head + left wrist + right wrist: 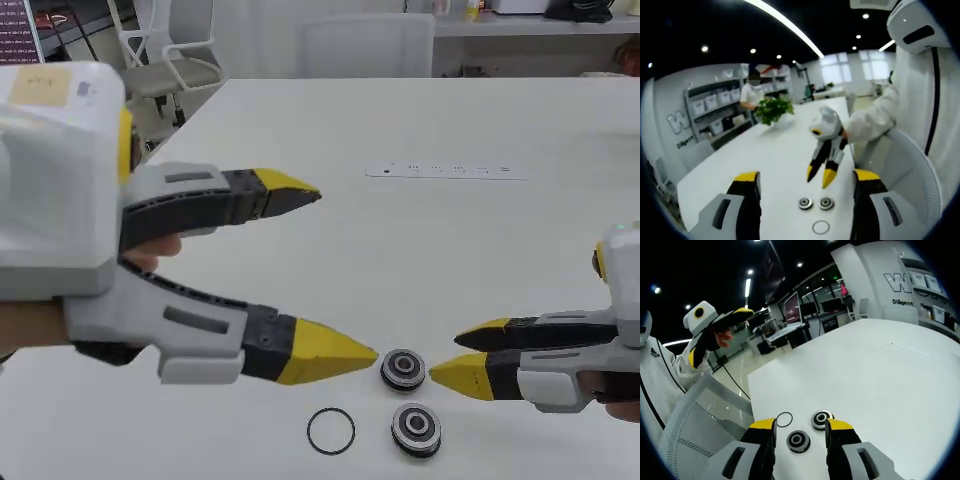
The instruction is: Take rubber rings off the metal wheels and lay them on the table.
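Tabletop (400,240): white, carrying two metal wheels and one loose rubber ring close to the person's edge.
Far wheel (403,368): lying flat, just beside the right claw's tips.
Near wheel (416,428): lying flat, just beside the far wheel on the person's side, with a small gap between them.
Rubber ring (330,431): a thin black loop lying flat on the tabletop, left of the near wheel and touching neither wheel.
Left claw (345,275): released, jaws spread wide and grasping nothing. The right gripper view shows it held up above the tabletop, well apart from the wheels.
Right claw (445,356): jaws parted a little and grasping nothing, low over the tabletop, tips pointing at the far wheel from the right. Whether a tip touches the wheel cannot be told.
Power strip (445,171): white, lying farther back on the tabletop.
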`<act>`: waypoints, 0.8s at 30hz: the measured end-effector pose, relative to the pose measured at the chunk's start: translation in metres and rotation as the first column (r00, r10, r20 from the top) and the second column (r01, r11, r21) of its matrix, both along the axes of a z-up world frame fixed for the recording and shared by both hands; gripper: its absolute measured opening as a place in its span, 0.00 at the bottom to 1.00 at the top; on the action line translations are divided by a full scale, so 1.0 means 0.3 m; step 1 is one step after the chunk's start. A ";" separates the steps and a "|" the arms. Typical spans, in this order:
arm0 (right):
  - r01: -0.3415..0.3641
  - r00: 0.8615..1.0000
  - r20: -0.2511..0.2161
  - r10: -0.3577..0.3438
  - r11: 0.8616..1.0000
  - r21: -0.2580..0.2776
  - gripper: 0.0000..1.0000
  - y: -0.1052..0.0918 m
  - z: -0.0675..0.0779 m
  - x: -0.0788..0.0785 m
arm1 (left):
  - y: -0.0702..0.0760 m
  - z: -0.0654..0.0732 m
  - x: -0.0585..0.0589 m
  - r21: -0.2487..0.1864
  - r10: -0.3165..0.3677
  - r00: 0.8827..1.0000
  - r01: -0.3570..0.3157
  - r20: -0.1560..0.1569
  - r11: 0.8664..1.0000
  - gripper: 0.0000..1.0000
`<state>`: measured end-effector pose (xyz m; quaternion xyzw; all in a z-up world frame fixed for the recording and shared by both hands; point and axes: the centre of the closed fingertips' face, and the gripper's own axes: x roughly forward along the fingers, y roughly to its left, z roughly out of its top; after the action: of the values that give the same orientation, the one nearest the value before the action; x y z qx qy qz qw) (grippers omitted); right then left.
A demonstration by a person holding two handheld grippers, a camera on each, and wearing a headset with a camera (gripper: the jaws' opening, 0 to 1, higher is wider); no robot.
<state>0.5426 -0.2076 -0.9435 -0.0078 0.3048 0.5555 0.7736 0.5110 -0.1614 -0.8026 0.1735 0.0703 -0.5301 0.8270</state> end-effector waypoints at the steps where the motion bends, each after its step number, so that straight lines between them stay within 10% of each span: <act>1: -0.006 1.000 0.000 0.006 1.000 -0.004 0.37 0.001 -0.004 -0.004 | -0.016 0.004 0.006 0.001 -0.013 1.000 0.013 0.007 1.000 0.76; 5: -0.046 0.999 -0.018 0.045 0.997 -0.068 0.37 -0.006 -0.051 -0.028 | -0.094 0.010 0.048 -0.008 -0.054 0.998 0.054 0.038 0.998 0.72; 8: -0.061 0.998 -0.020 0.060 0.994 -0.091 0.37 -0.008 -0.077 -0.036 | -0.166 0.005 0.070 -0.094 -0.083 0.996 0.085 0.028 0.992 0.67; 13: -0.088 0.996 -0.045 0.083 0.990 -0.114 0.38 -0.011 -0.113 -0.052 | -0.210 -0.084 0.104 -0.096 -0.086 0.996 0.088 0.017 0.992 0.63; 24: -0.126 0.991 -0.055 0.119 0.981 -0.144 0.37 -0.011 -0.154 -0.071 | -0.189 -0.369 0.077 0.016 -0.085 0.988 0.087 -0.132 0.996 0.57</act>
<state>0.5212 -0.2109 -0.9896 -0.0709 0.3619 0.5780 0.7280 0.5343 -0.2182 -0.9133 0.1500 0.1225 -0.5748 0.7951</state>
